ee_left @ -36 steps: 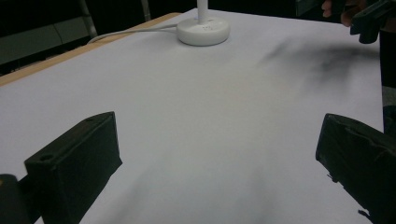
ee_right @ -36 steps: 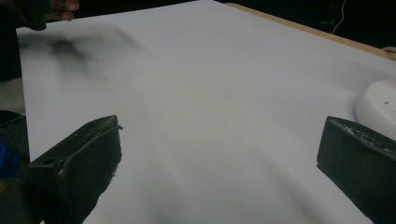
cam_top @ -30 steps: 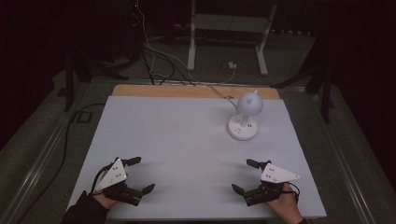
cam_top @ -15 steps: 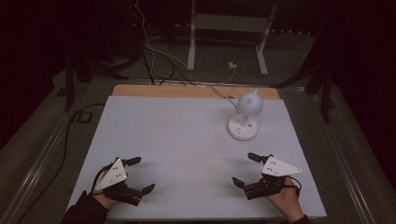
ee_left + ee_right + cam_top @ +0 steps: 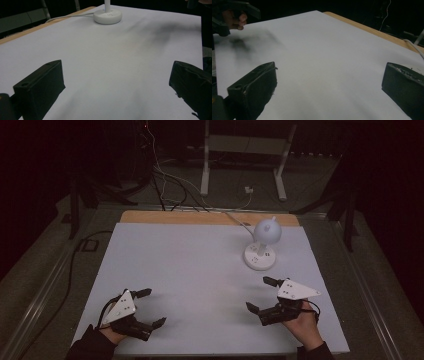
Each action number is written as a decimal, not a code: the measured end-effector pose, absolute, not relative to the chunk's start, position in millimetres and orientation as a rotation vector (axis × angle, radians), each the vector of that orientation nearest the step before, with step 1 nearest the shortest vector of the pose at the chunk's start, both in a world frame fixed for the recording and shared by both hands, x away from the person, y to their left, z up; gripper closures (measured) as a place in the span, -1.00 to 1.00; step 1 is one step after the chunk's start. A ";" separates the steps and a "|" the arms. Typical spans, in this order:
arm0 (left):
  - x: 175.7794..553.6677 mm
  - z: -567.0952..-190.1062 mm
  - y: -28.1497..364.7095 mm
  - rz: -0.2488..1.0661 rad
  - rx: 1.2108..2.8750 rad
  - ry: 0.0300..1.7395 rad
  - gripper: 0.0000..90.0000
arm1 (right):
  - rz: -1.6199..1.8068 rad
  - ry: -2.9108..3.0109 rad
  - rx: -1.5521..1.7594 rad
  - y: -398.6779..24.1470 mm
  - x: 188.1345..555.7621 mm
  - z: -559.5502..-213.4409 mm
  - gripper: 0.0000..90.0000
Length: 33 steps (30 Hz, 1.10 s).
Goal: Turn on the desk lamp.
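Resting on smooth white table (image 5: 200,270), round-based, seemingly plastic lamp (image 5: 261,251)

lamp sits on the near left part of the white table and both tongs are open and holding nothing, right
Not quite. In the high view the lamp stands on the far right part of the white table, beyond the right tongs. The rest holds: the left tongs and right tongs are open and holding nothing.

High view: we look forward and down over the table (image 5: 200,265).
Gripper views: low, close; we share its white top.
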<state>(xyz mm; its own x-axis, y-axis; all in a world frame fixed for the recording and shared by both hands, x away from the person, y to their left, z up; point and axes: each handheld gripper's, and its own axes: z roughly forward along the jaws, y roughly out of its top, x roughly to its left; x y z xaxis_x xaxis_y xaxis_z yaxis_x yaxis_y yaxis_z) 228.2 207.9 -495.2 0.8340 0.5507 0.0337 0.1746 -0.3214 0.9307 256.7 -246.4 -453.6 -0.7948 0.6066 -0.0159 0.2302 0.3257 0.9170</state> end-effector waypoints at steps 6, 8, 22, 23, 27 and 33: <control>228.0 -495.4 207.4 0.420 1.894 0.542 -0.99 | 1.453 2.245 0.766 -246.8 263.6 -451.5 -1.00; 227.9 -495.4 207.3 0.418 1.894 0.542 -0.99 | 1.453 2.240 0.771 -247.3 265.6 -450.6 -1.00; 227.4 -494.9 207.8 0.424 1.892 0.545 -0.99 | 1.478 2.207 0.812 -249.7 281.3 -435.9 -1.00; 227.4 -494.9 207.9 0.423 1.894 0.544 -0.99 | 1.474 2.205 0.817 -250.1 282.9 -435.4 -1.00; 227.6 -494.9 207.9 0.422 1.892 0.544 -0.99 | 1.462 2.210 0.835 -252.3 291.0 -434.3 -1.00; 227.4 -494.7 208.0 0.421 1.892 0.544 -0.99 | 1.433 2.205 0.863 -256.0 306.8 -433.8 -1.00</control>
<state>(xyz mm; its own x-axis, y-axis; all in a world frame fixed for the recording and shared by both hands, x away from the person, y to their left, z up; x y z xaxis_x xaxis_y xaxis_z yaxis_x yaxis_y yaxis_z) 227.4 208.0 -494.7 0.8334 0.5514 0.0368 0.1733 -0.3239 0.9301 306.8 -256.0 -433.8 -0.7432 0.6688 0.0206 0.2905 0.2948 0.9103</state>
